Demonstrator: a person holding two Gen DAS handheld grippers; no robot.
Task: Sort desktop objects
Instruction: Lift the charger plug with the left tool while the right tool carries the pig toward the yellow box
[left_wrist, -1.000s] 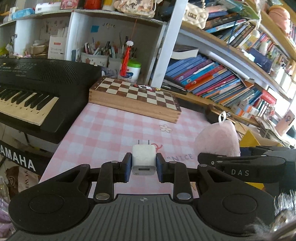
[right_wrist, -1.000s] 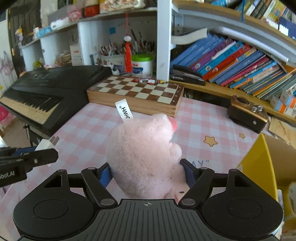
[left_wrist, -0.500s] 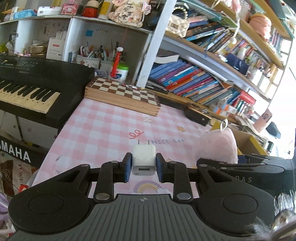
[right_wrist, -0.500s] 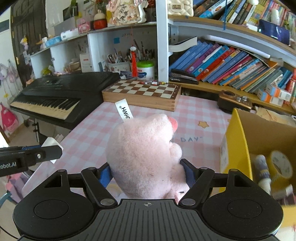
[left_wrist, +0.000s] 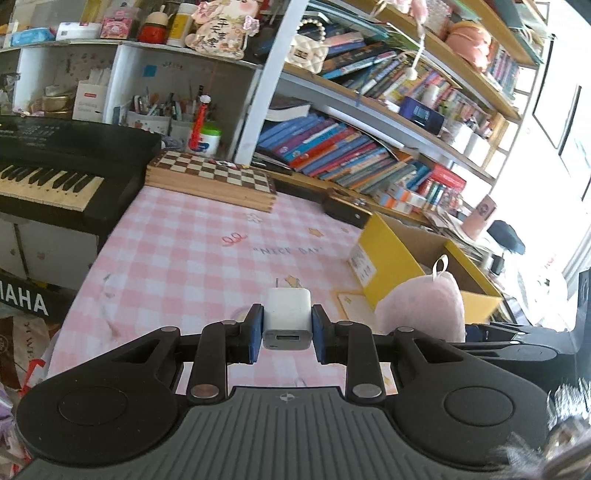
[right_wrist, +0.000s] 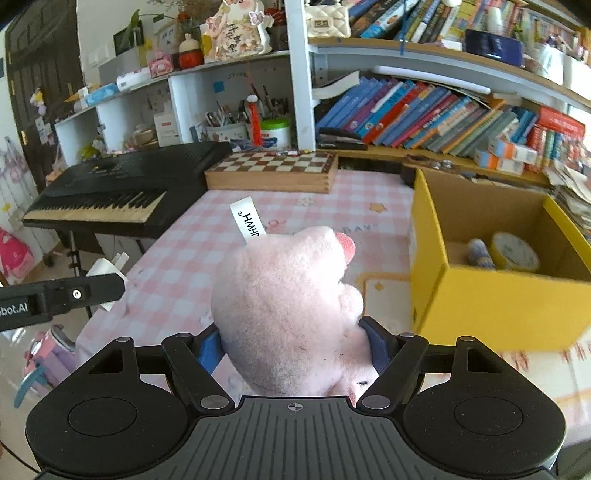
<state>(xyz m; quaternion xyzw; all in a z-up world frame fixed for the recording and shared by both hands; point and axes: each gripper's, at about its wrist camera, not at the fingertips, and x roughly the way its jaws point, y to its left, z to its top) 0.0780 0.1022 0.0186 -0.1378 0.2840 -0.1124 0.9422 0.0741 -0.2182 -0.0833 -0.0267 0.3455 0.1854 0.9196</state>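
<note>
Both grippers now sit farther back from the chessboard (right_wrist: 272, 171) and shelves than a second ago, and more of the pink checked tablecloth (left_wrist: 207, 251) shows ahead of them. The yellow cardboard box (right_wrist: 491, 295), earlier only an edge, now stands open just right of the right gripper (right_wrist: 293, 343), its contents visible.

white charger (left_wrist: 287, 314) clamped, pink plush (right_wrist: 291, 314) clamped

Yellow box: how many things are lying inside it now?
2 visible in the yellow box: a patterned roll against the far wall, and a tape roll right beside it. The near wall may hide more.
</note>
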